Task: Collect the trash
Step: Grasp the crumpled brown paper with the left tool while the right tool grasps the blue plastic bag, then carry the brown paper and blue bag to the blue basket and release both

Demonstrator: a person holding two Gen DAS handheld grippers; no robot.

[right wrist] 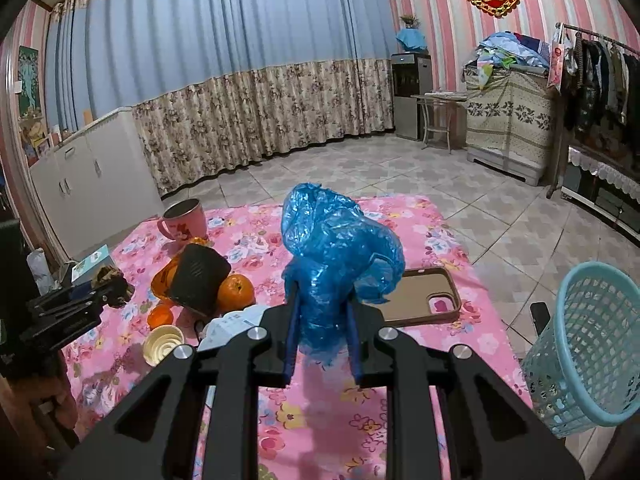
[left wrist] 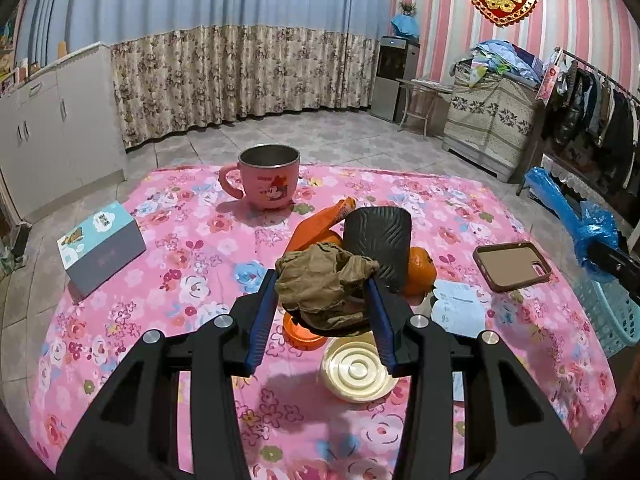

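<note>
My left claw is clamped on a crumpled wad of brown paper, its blue pads pressed into both flanks, the wad held clear above the counter with its pink flowered cloth. My right claw grips a bunched blue plastic bag, which billows up above the fingers, so only its lower part is actually pinched.

Both pieces of trash are in hand, so I judge the step now is carrying them to the light blue mesh basket standing off the counter's right edge, near my right claw and well away from my left.

To do it well, I would keep both grips firm. The right load goes first, being closer; I would bring it over the basket's mouth before letting go, since thin plastic may drift or cling to a pad.

The left claw must cross over the black ribbed pad, the oranges, the round cream lid, the paper slip and the phone case. I would stay high, so nothing gets dragged along.
</note>
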